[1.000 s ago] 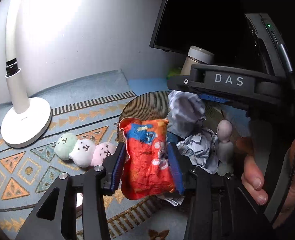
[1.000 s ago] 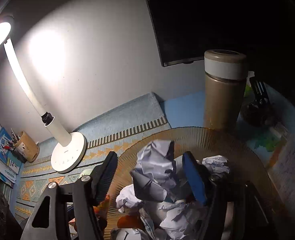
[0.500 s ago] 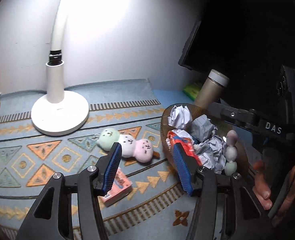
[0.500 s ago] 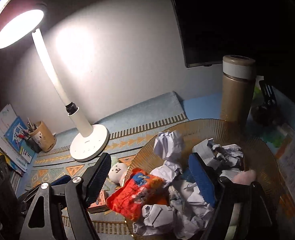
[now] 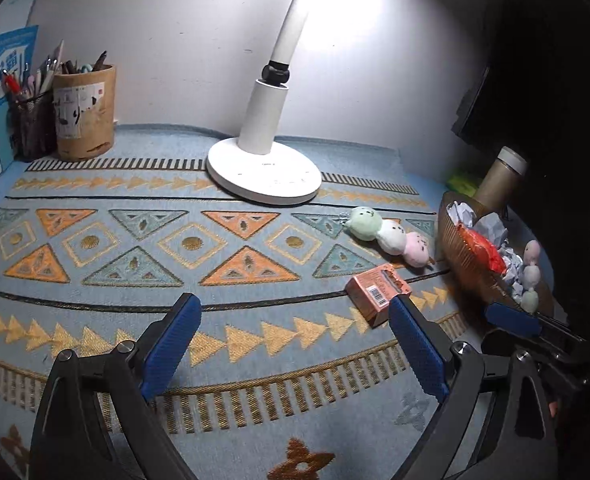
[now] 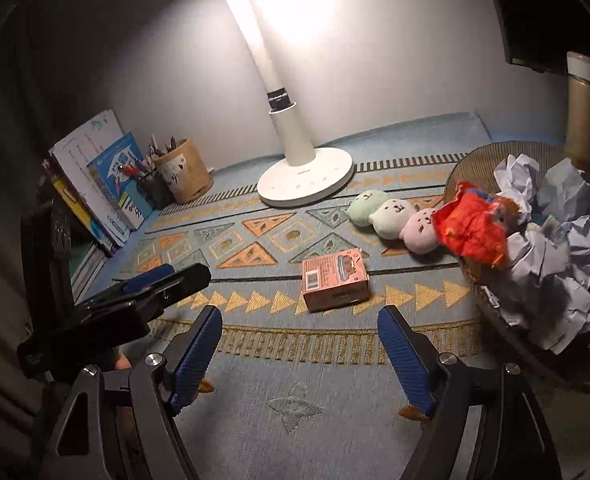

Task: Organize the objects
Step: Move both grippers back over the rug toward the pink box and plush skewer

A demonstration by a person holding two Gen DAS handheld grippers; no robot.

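My left gripper (image 5: 295, 344) hangs over the patterned mat (image 5: 135, 240) with its blue pads spread wide and nothing between them; my right gripper (image 6: 299, 354) is spread just as wide and is also empty. The small pink box (image 6: 334, 280) lies on the mat just ahead of my right fingers, barcode side facing me, and in the left wrist view the same pink box (image 5: 377, 294) sits just beyond my right-hand pad, apart from it. Past it, the three-ball plush skewer (image 6: 393, 220) in green, white and pink lies on the mat, its pink end close beside the woven basket (image 6: 471, 160). The red snack bag (image 6: 473, 226) is draped over the basket's near rim, resting against the crumpled paper (image 6: 555, 248) heaped inside. From the left wrist view a second plush skewer (image 5: 530, 276) stands up in the basket among the paper. A tan thermos (image 6: 585, 108) stands behind the basket. The white desk lamp (image 6: 305, 178) has its base on the mat, and further left the pen holder (image 6: 181, 176) stands beside a row of books (image 6: 95, 184) against the wall.
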